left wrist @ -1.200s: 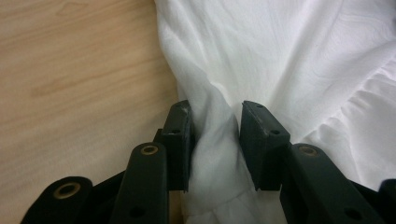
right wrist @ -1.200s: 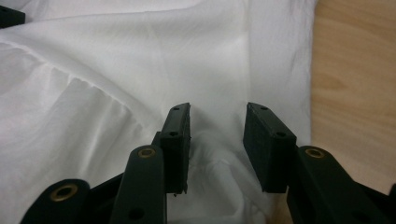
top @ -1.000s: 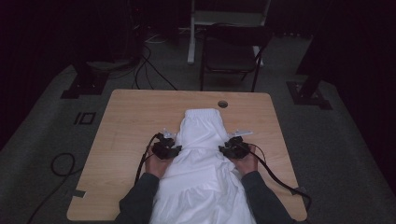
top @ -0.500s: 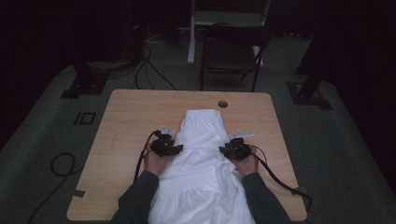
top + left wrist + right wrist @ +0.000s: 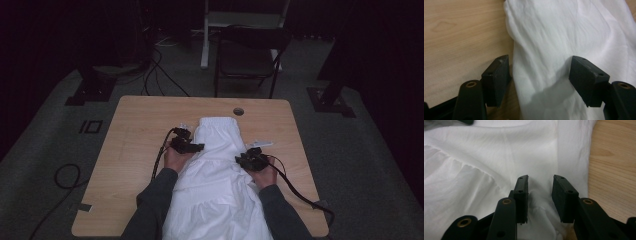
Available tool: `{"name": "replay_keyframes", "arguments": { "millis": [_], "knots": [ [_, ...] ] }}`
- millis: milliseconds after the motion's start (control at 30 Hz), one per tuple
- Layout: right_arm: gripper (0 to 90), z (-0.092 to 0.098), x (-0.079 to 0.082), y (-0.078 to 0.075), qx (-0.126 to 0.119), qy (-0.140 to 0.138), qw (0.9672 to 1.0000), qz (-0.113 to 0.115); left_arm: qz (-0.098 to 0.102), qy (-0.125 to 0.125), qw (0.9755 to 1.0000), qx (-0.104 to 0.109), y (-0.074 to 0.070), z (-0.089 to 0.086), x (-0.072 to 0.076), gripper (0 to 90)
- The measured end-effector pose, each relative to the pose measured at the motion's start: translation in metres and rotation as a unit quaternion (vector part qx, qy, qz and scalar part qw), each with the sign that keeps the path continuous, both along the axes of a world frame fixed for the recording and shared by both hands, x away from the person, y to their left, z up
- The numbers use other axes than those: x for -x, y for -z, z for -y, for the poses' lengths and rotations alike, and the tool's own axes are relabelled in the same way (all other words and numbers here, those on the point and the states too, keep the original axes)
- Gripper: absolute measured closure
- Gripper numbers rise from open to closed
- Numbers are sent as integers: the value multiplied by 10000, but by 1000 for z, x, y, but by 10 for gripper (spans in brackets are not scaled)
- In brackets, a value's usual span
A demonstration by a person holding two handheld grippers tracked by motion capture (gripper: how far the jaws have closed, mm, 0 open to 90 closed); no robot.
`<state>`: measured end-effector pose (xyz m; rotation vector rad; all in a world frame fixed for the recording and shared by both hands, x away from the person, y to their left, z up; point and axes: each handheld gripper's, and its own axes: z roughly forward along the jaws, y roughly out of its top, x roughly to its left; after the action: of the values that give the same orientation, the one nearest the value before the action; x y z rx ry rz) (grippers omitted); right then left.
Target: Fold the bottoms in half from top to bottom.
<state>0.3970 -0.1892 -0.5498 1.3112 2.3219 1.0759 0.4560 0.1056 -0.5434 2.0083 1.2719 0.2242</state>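
Note:
A white garment (image 5: pixel 220 170) lies lengthwise on the wooden table (image 5: pixel 135 125), its waistband at the far end. My left gripper (image 5: pixel 196 146) rests at the garment's left edge. In the left gripper view its jaws have just been opening and stand wide apart (image 5: pixel 540 61): one is over bare wood, the other over the cloth (image 5: pixel 564 30), and neither presses on it. My right gripper (image 5: pixel 245 159) sits at the garment's right edge. Its jaws (image 5: pixel 540 178) have just been closing and stand narrowly apart, with a raised fold of cloth (image 5: pixel 486 152) in the gap.
A round cable hole (image 5: pixel 238 111) is in the table's far edge. A dark chair (image 5: pixel 247 55) stands behind the table. Cables trail from both grippers, and one runs off the right edge (image 5: pixel 305 197). Bare wood lies left of the garment.
My left hand has slid along the garment's left edge toward the far end, and its jaws have spread. The right hand has stayed in place.

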Motion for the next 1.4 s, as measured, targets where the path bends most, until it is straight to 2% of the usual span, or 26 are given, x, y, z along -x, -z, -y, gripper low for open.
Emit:
{"name": "replay_keyframes", "arguments": {
  "millis": [133, 200, 233, 267, 367, 433, 467, 533, 600, 667, 733, 800, 833, 867, 933, 1000, 1033, 1067, 1167, 1200, 1233, 1267, 1300, 1333, 1367, 1400],
  "knots": [
    [645, 0, -1, -1, -11, -2, 10000, -49, 164, 110, 9990, -398, -1, 1, 1, 434],
    [473, 0, -5, -3, -103, 27, 9997, -221, 191, 173, 9984, -500, -2, 0, 2, 514],
    [403, 0, -7, -5, -26, 97, 9998, -156, 149, 226, 9987, -423, -1, -2, 2, 603],
    [382, 1, -9, -10, 12, 188, 9998, 7, 86, 254, 9992, -300, -1, -3, 1, 684],
    [329, 5, -20, -31, -294, 396, 9983, 299, 24, 278, 9995, -145, 1, -5, 0, 792],
    [272, 2, -34, -42, -284, 355, 9986, 285, -5, 276, 9996, -104, 1, -5, -1, 814],
    [265, 0, -43, -44, -201, 371, 9990, 169, -4, 277, 9996, -103, 1, -5, 0, 816],
    [271, -5, -60, -45, -96, 457, 9989, 55, -2, 262, 9996, -86, 2, -5, 0, 819],
    [272, -7, -67, -43, -40, 522, 9986, 4, -7, 268, 9996, -81, 2, -5, 0, 820],
    [285, -15, -82, -31, 89, 567, 9980, -265, -11, 270, 9996, -71, 2, -5, -1, 824],
    [301, -21, -86, -22, 251, 569, 9974, -357, -4, 277, 9996, -72, 2, -5, -1, 825],
    [311, -24, -87, -17, 296, 560, 9971, -419, -14, 275, 9996, -74, 2, -5, 0, 825],
    [353, -31, -86, -9, 407, 462, 9974, -364, -14, 277, 9996, -90, 1, -5, 0, 828],
    [413, -35, -84, -9, 521, 391, 9975, -260, -7, 274, 9996, -98, 1, -4, 0, 831],
    [590, -42, -81, -10, 751, 128, 9970, -148, 19, 286, 9995, -137, 1, -3, 1, 849],
    [795, -45, -82, -13, 721, -13, 9970, -288, 17, 305, 9994, -175, 0, -2, 1, 864],
    [795, -45, -82, -13, 721, -13, 9970, -288, -71, 302, 9994, -124, -1, -2, -2, 864],
    [873, -46, -89, -15, 709, 31, 9965, -433, -137, 290, 9994, -149, -3, -3, -6, 872],
    [875, -47, -92, -17, 870, 48, 9958, -296, -69, 325, 9993, -174, -11, -2, -10, 875],
    [875, -43, -96, -30, 758, 68, 9971, -50, 94, 291, 9993, -206, -27, -3, -17, 875],
    [875, -42, -97, -33, 711, 80, 9974, -30, 94, 291, 9993, -206, -27, -3, -17, 875],
    [875, -38, -101, -44, 575, 88, 9983, 27, 309, 214, 9992, -157, -49, -7, -25, 875],
    [875, -38, -101, -44, 575, 88, 9983, 27, 309, 214, 9992, -157, -49, -7, -25, 875],
    [875, -35, -104, -53, 430, 94, 9990, 91, 444, 189, 9988, -93, -62, -8, -28, 875],
    [875, -28, -109, -74, 89, 141, 9996, 224, 541, 174, 9984, -77, -70, -7, -29, 874],
    [875, -25, -111, -85, -40, 162, 9994, 311, 814, 177, 9965, -49, -94, -6, -32, 874]
  ]
}}
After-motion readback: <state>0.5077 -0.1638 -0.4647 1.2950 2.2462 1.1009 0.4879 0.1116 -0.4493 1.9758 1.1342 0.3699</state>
